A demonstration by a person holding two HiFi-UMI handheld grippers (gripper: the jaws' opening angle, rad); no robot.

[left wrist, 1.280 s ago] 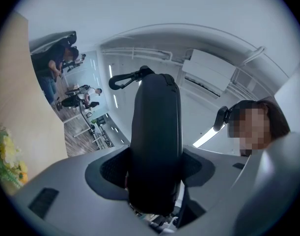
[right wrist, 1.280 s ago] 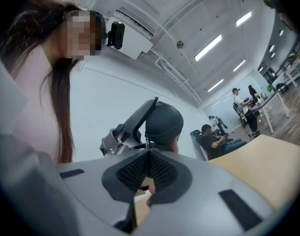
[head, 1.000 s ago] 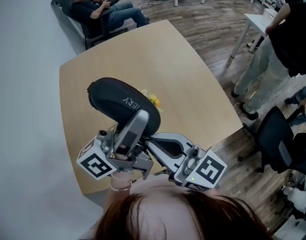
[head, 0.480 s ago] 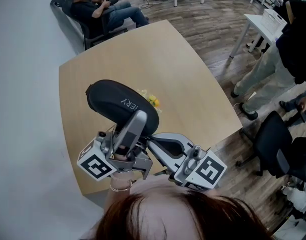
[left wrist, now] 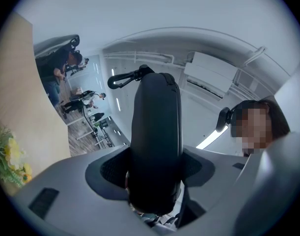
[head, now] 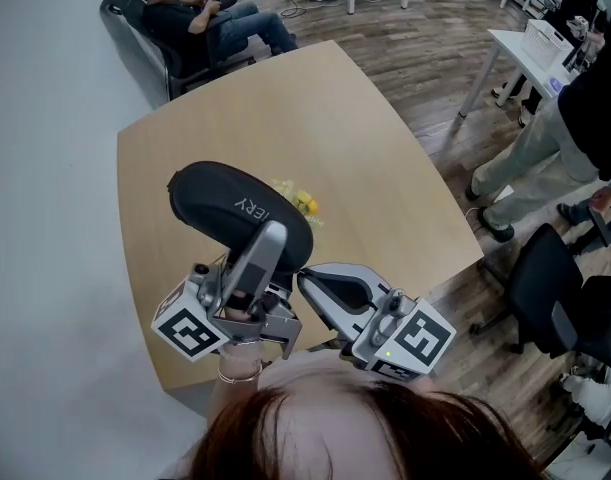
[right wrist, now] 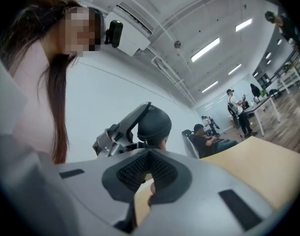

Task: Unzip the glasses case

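Black fabric covers the glasses case (head: 240, 206), which is held lifted above the pale wooden table (head: 285, 98), left of centre in the head view, its long body slanting toward the upper left. It is clamped by the left tool (head: 273, 240), whose jaws are pressed onto both flanks of the case's near end. This is shown plainly in the left gripper view, where the case fills the middle of the frame and a black carabiner clip (left wrist: 121, 78) is seen at its far tip. The right tool (head: 305, 276) is held just right of the left one, low in the head view, with its jaws drawn together and nothing caught between them. In the right gripper view the case is seen beyond the closed tips, apart from them. A small yellow flower sprig (head: 300, 203) lies on the table just right of the case. No opened seam is visible, and the zipper pull cannot be made out in any view. The step in hand is judged to be steadying the case before the zip is tackled. For the next move, the right tool would need to be opened, brought up to the pull and closed on it while the case is kept firmly clamped.
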